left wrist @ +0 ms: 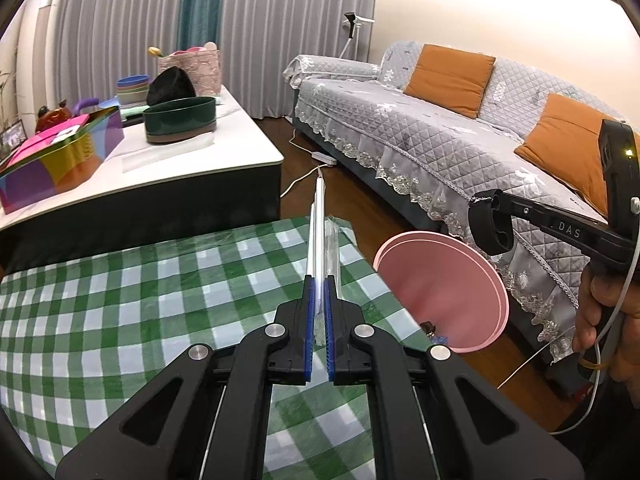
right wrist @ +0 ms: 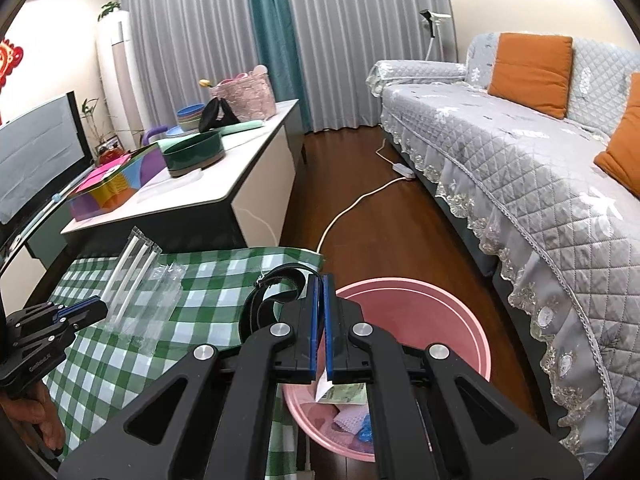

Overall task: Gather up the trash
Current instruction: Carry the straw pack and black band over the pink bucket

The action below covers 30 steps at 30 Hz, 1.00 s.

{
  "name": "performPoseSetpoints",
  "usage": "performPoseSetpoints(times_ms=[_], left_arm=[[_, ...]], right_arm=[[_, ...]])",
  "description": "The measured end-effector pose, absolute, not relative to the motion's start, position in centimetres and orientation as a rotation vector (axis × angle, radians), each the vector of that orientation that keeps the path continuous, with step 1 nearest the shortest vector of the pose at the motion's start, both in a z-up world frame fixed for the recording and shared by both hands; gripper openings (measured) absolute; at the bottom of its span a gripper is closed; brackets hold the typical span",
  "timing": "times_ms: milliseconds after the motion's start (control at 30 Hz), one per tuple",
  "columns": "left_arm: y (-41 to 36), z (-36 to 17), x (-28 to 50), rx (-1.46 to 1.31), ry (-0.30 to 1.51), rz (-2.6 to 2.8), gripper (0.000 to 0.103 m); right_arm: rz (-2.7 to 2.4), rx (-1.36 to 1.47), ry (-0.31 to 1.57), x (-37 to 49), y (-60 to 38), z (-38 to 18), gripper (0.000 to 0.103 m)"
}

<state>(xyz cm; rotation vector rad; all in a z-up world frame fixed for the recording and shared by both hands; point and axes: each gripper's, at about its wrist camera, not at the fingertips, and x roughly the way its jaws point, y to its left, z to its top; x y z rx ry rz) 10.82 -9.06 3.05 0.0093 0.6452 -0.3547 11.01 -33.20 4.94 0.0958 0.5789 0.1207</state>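
The left hand-held gripper (left wrist: pixel 319 300) pinches a clear plastic sleeve of white straws (left wrist: pixel 320 224), which sticks out forward over the far edge of the green checked table (left wrist: pixel 140 300). In the right wrist view three white straws can be counted in the sleeve, and loose clear wrapping (right wrist: pixel 164 288) trails from it just above the cloth. The right hand-held gripper (right wrist: pixel 321 320) is pressed together on a black strap loop (right wrist: pixel 272 300), held above the table's corner and the rim of the pink bucket (right wrist: pixel 460 320). That bucket stands on the wooden floor (right wrist: pixel 360 220) just beside the table, with paper and blue and pink scraps already inside. A white cable and power strip (right wrist: pixel 404 171) lie on the floor between the table and the grey sofa (right wrist: pixel 520 168), which carries two orange cushions (right wrist: pixel 530 72). Beyond the table stands a white cabinet (right wrist: pixel 240 176) bearing a dark green round tin (right wrist: pixel 194 158), a multicoloured box (right wrist: pixel 116 184), stacked bowls (right wrist: pixel 192 118) and a pink basket (right wrist: pixel 244 96).
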Motion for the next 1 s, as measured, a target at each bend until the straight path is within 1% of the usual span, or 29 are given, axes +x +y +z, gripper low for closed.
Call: performPoseSetpoints(times_ms=[433,1000], left_arm=[[-13.9,2.3,13.3,0.039,0.661,-0.421,0.005],[-20.8,0.7,16.5,0.076,0.681,-0.528,0.004]], right_arm=[[0.047,0.1,0.605,12.4,-35.6,3.6,0.003],[-0.065,0.035,0.634,13.5,-37.5,2.1,0.003]])
